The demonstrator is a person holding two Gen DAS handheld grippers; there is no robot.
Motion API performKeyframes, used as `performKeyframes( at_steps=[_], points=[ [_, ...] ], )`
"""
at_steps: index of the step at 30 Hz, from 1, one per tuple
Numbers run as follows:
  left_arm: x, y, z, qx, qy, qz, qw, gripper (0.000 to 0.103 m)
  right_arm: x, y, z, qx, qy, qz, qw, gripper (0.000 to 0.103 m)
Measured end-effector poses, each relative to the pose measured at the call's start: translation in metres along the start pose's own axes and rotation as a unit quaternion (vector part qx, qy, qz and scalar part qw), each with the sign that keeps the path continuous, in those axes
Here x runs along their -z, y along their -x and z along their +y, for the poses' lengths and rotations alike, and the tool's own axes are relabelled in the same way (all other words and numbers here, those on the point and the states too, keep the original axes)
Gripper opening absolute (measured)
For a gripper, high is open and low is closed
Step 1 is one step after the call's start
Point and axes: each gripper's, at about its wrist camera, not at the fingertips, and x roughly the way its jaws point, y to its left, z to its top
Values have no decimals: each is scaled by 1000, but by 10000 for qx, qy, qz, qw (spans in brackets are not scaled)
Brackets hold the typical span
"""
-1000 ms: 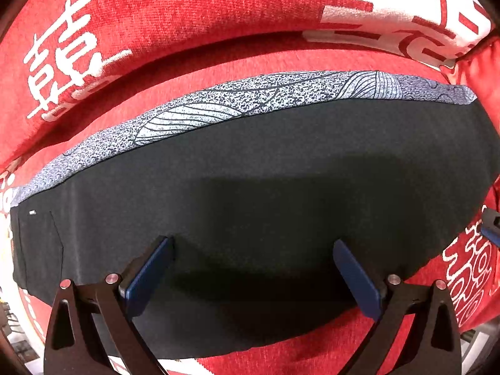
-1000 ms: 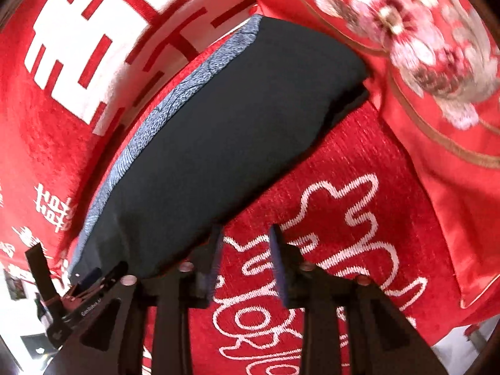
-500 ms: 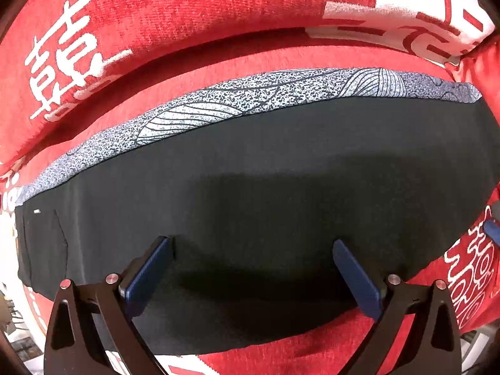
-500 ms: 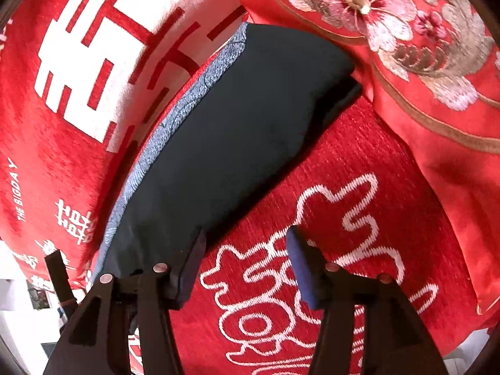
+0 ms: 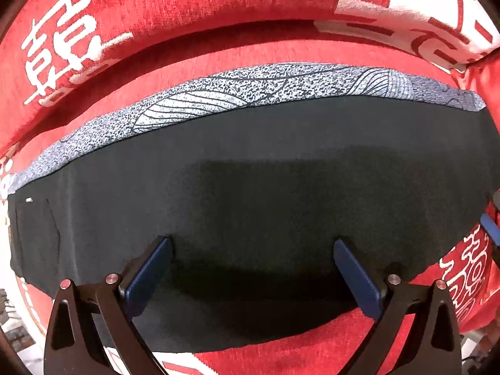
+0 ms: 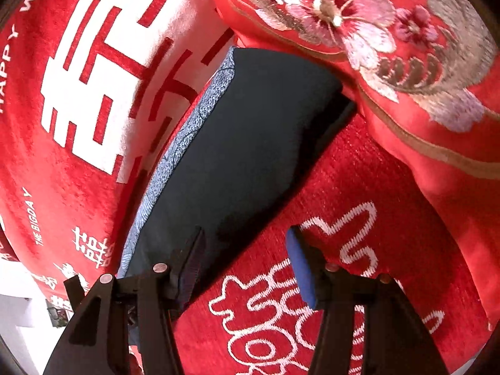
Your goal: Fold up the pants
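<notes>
- Here, nearest the lens, the left hand-held gripper [image 5: 252,268] points straight down over the pants [image 5: 250,193], jaws spread wide with nothing between the pads; its shadow falls on the dark cloth just below.
- The right hand-held gripper [image 6: 245,261] stands about half open and grips nothing. Its jaws have just been opening, and between them lies only the red cover [image 6: 359,187] beside the pants' near edge; one finger [image 6: 193,262] sits over that edge, though whether it touches I cannot tell.
- The pants [image 6: 250,143] lie flat as a long dark band on the cover, already doubled lengthwise by the look of it, with a grey patterned strip [image 5: 250,93] along the far edge.
- Farther off, an embroidered cushion [image 6: 390,47] sits close to one end of the pants, and the cover's white lettering runs behind.
- My reading: a fold has just been laid and released. The next move likely calls for pinching one short end with both grippers and carrying it over to the other end, keeping the edges lined up.
- The cloth looks thin and limp, so a shallow pinch may take only the top layer.
</notes>
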Motion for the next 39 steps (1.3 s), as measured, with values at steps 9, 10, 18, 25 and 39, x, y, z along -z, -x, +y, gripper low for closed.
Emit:
performKeyframes(
  at_steps=[9,10,18,25,39],
  points=[
    [-10,1,-9,-381,-173,46,9991,103,-8,-3,-9,-330,-199,-170,9991,58],
    [-11,0,-7,-353,-141,63,9993,103,-8,-3,-10,-372,-214,-192,9989,58],
    [-6,-1,-12,-293,-108,-16,9995,103,-20,-18,2,-502,34,-540,9973,62],
    [4,15,-11,24,60,-126,9999,78,-35,-28,5,-527,-460,-261,9972,16],
    [-1,19,-107,320,-879,-1156,9889,70,-22,12,84,-630,1183,-420,9901,13]
  ],
)
